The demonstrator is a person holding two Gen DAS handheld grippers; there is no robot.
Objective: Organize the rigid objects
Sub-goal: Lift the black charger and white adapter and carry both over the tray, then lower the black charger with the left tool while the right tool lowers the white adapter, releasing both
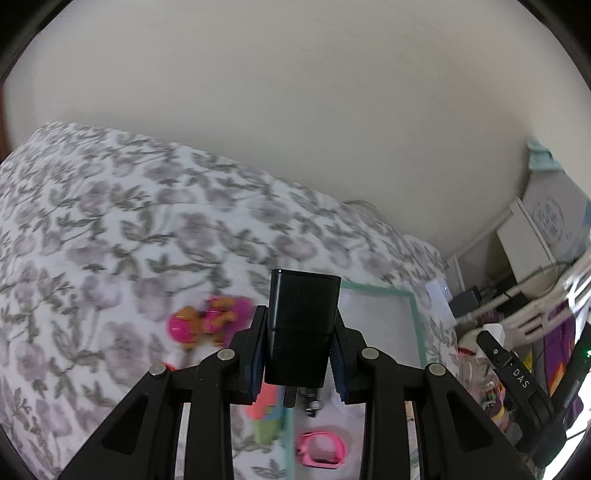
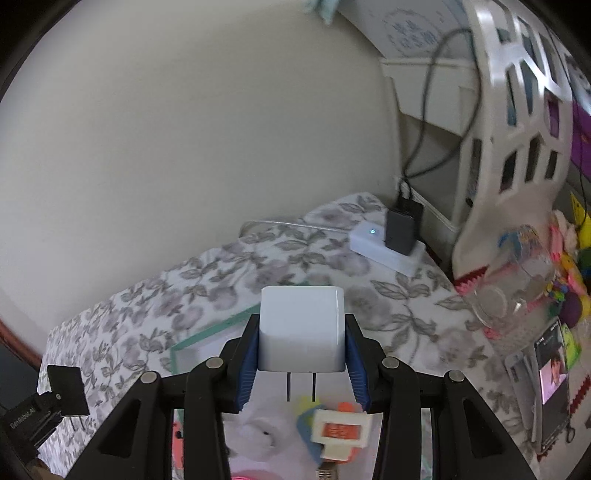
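Writing: the right gripper's side, seen at the right edge of the left wrist view, reads "DAS"; the left gripper's body, seen at the lower left of the right wrist view, reads "GenRobot.AI". A round printed emblem on a white box in the background is too blurred to read.

Left gripper: fingers closed on a black charger, held upright above the tray, prongs pointing back toward the camera.

Right gripper: fingers closed on a white charger, two prongs toward the camera.

Below: a green-rimmed tray on a floral bedsheet, holding a pink watch band. A pink and orange toy lies on the sheet beside the tray.

Around: a white power strip with a black adapter plugged in, a white lattice basket, a phone with a lit screen, a clear plastic container.
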